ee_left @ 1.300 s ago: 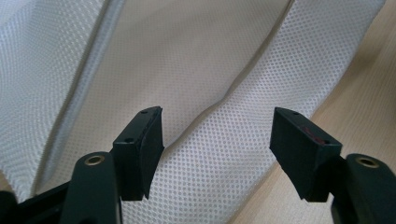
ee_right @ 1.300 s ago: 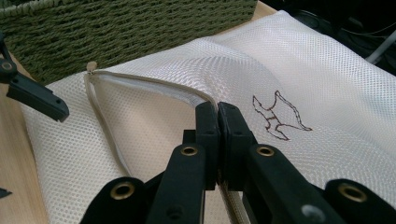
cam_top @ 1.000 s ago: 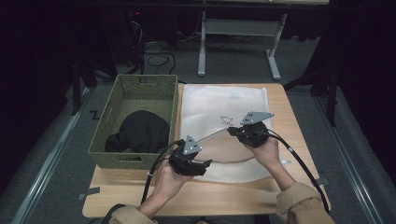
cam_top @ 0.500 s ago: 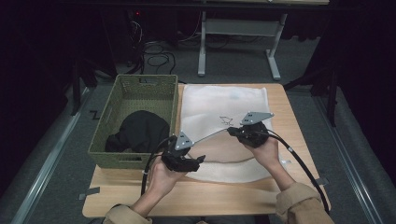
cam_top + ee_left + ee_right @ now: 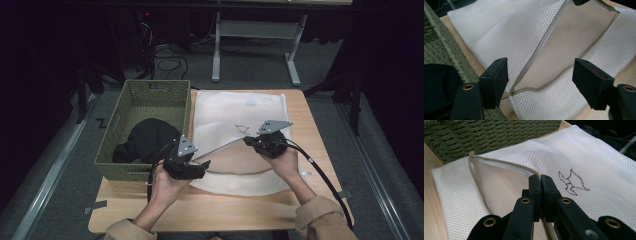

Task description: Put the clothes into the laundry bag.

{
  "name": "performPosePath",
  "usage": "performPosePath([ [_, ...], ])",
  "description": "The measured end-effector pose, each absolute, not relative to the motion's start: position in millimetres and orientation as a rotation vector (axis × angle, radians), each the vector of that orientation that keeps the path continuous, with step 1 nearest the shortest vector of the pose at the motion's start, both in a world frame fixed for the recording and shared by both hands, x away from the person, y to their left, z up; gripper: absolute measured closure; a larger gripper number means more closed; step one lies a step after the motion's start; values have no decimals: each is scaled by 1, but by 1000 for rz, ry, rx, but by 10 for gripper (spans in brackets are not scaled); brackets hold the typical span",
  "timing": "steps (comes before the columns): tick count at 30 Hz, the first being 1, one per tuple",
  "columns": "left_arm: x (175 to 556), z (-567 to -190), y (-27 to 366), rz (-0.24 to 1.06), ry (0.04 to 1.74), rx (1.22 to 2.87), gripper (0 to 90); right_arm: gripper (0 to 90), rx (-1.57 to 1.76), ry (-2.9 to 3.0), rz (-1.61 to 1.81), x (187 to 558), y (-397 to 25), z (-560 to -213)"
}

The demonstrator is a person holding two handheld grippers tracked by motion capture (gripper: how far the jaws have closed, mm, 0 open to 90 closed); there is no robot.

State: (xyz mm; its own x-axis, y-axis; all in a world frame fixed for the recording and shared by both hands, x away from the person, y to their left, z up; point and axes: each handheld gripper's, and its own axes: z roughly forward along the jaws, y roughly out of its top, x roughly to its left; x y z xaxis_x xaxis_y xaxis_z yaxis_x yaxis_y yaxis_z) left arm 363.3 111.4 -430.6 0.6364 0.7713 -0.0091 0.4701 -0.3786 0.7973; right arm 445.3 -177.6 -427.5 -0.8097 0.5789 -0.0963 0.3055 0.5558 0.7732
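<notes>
A: What is the biggest thing you see from up high?

B: The wooden bench. On it lies a white mesh bag, flat, with its long side running from 6 o'clock to 12 o'clock. At 9 o'clock of the bag, just beside it, stands a green woven basket.

A: What is in the basket?

B: A black bundle of cloth. Nothing else that I can see.

A: Is the bag open?

B: Yes. The left gripper view shows the zipper unzipped, with its two edges spread apart, and the small zipper end near the basket. The high view is too far off for that.

A: And the grippers?

B: The right gripper is clenched on the top edge of the bag's opening and lifts it. Its view also shows a little brown drawing on the bag. The left gripper is released, jaws wide apart, just above the zipper end, at 7 o'clock of the bag.
</notes>
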Motion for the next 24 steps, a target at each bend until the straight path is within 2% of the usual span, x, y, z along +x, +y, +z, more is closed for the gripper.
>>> performPosePath([
  [24, 378, -408, 146, 537, 1052, 1964, 266, 887, 726, 2458, 1121, 446, -179, -427],
])
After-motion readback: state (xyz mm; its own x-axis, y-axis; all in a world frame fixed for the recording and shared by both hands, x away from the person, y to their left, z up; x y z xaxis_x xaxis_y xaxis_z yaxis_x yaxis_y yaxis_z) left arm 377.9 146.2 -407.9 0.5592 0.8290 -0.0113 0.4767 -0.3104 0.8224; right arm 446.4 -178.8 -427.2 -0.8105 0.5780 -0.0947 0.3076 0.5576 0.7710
